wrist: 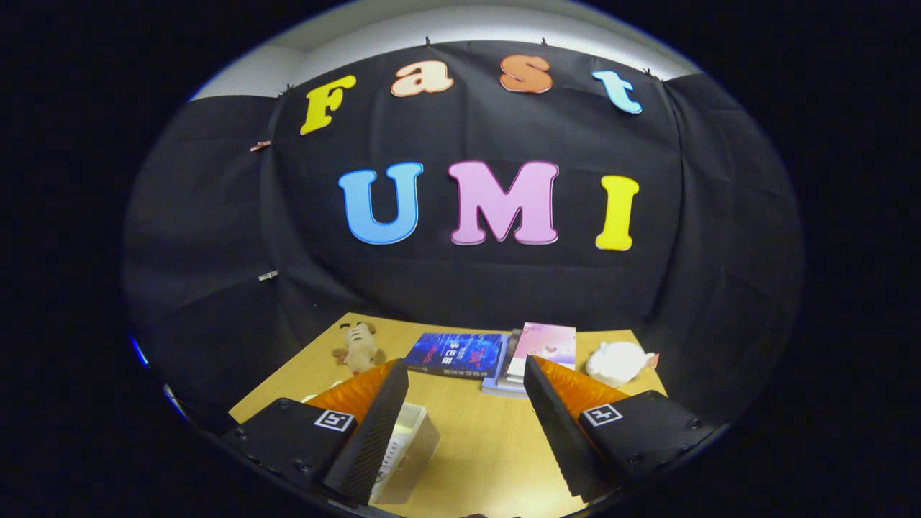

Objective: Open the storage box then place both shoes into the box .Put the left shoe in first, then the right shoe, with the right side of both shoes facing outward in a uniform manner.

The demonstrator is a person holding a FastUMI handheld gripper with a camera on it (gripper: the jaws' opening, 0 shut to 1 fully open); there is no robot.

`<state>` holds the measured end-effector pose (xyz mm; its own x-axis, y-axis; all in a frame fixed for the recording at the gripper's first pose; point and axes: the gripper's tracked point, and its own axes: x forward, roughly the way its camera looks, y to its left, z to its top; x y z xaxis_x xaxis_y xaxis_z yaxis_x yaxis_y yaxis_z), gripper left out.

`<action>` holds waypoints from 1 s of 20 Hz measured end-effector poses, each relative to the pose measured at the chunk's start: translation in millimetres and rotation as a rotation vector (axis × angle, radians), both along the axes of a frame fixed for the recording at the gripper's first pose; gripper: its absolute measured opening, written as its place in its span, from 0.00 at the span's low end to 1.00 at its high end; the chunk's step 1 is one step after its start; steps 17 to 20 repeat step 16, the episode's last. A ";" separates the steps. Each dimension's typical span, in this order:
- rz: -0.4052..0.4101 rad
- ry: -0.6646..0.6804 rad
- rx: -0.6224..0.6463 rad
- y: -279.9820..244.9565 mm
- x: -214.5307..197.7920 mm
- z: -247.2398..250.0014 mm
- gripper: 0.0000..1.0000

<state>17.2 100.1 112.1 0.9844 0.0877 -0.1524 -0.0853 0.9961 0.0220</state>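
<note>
Wooden table (460, 432) under a spread gripper (460, 417); box (403, 450) low on the left, no shoes sighted

Gripper view: both fingers stand wide apart with nothing between them but bare tabletop. A white box lies just beside and partly behind the left finger (374, 424), so only a corner and one wall are visible; lid state cannot be told. Judged: the box lies left of the gripper axis and close in, so the coming move calls for a swing left and down. Beyond the fingertips sit a blue book (453, 354), a pink book (541, 347) on a stack, a plush toy (360, 347) and a white object (617, 362), all near the back edge. Open room remains mid-table
</note>
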 end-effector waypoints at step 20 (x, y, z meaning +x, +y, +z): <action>-0.056 -0.057 0.036 -83.5 -17.0 -13.4 0.98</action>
